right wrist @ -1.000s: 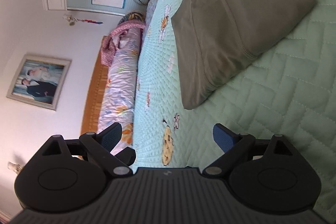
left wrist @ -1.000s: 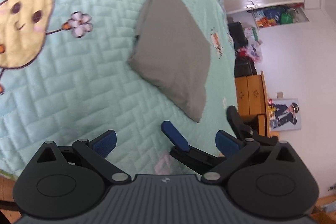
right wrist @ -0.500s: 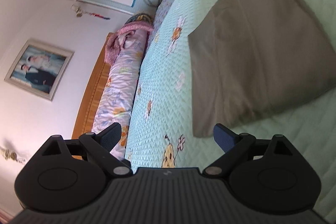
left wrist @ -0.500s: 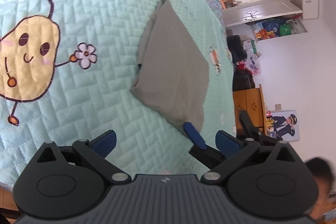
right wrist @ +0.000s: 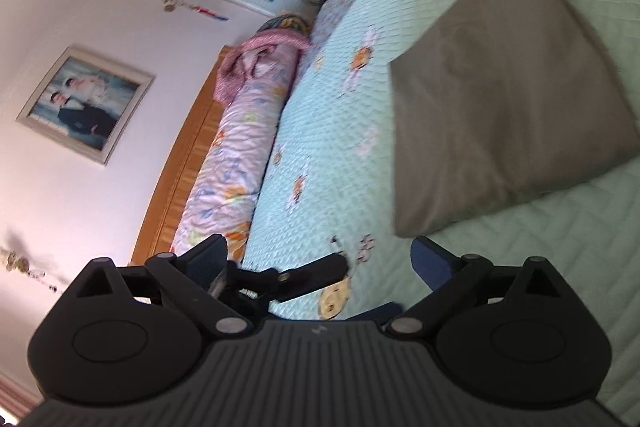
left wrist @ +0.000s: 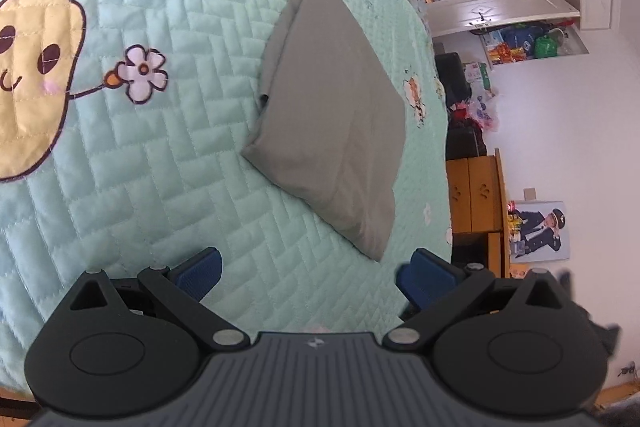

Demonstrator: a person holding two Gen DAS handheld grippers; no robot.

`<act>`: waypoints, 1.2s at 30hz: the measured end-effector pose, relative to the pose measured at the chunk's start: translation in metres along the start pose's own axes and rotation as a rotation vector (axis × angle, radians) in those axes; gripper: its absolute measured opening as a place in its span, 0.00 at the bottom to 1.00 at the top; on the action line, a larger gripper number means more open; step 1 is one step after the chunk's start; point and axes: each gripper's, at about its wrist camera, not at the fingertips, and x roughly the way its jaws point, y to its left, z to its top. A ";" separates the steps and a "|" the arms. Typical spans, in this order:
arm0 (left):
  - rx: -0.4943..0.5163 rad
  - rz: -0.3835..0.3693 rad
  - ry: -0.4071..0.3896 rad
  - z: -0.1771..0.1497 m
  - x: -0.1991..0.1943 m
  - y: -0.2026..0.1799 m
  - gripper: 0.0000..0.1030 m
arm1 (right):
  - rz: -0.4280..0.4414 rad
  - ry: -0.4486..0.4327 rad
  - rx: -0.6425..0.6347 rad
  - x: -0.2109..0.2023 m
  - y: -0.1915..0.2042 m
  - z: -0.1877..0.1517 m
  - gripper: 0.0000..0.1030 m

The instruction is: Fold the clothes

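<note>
Neatly folded, the grey garment (left wrist: 336, 131) lies flat on the quilt (left wrist: 160, 147), both tongs spread apart, empty.

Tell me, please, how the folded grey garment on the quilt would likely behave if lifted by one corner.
The folded grey garment looks soft and thin, so it would probably droop and unfold. Its layers lie loose at one edge, so they may slide apart. It seems light.

Right gripper (right wrist: 320, 263): jaws wide apart, empty. Folded grey garment (right wrist: 504, 99): flat on green quilted bedspread (right wrist: 540, 267), ahead of fingers.
</note>
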 end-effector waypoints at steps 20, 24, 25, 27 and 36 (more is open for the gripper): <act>0.018 -0.021 -0.156 0.030 -0.049 0.010 1.00 | 0.047 -0.068 0.143 0.008 -0.019 0.014 0.96; 0.026 -0.019 -0.167 0.043 -0.045 0.007 1.00 | 0.056 -0.095 0.176 -0.007 -0.035 0.022 0.96; 0.031 -0.018 -0.167 0.046 -0.041 0.005 1.00 | 0.055 -0.103 0.186 -0.011 -0.038 0.023 0.96; 0.026 -0.023 -0.166 0.051 -0.034 0.003 1.00 | 0.041 -0.120 0.204 -0.020 -0.045 0.024 0.97; 0.002 -0.031 -0.141 0.052 -0.020 0.009 1.00 | 0.103 -0.043 0.167 -0.008 -0.032 0.007 0.97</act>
